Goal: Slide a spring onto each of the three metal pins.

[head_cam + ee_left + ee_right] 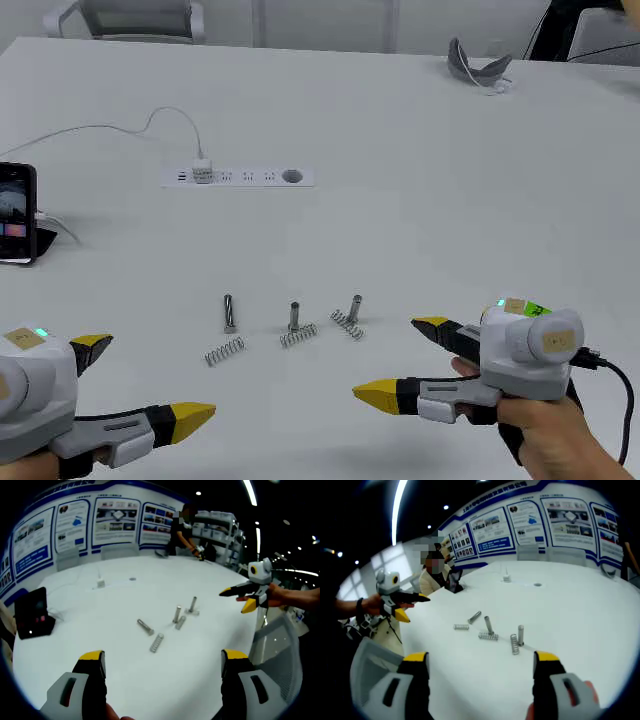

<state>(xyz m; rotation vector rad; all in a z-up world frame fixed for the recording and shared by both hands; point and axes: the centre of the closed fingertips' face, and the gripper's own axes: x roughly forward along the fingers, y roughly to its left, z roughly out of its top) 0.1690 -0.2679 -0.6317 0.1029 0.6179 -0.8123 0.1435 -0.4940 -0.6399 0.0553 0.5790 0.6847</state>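
Partly cropped, left claw (152,376) gapes near springs (224,351).

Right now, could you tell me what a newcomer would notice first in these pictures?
Three metal pins sit in a row on the white table, a spring lying beside each. The yellow-tipped left gripper and right gripper hover open at the near edge, empty.

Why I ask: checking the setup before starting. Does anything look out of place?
The left pin lies on its side on the table, while the middle pin and right pin stand upright. The springs lie loose beside them, as expected; nothing looks damaged.
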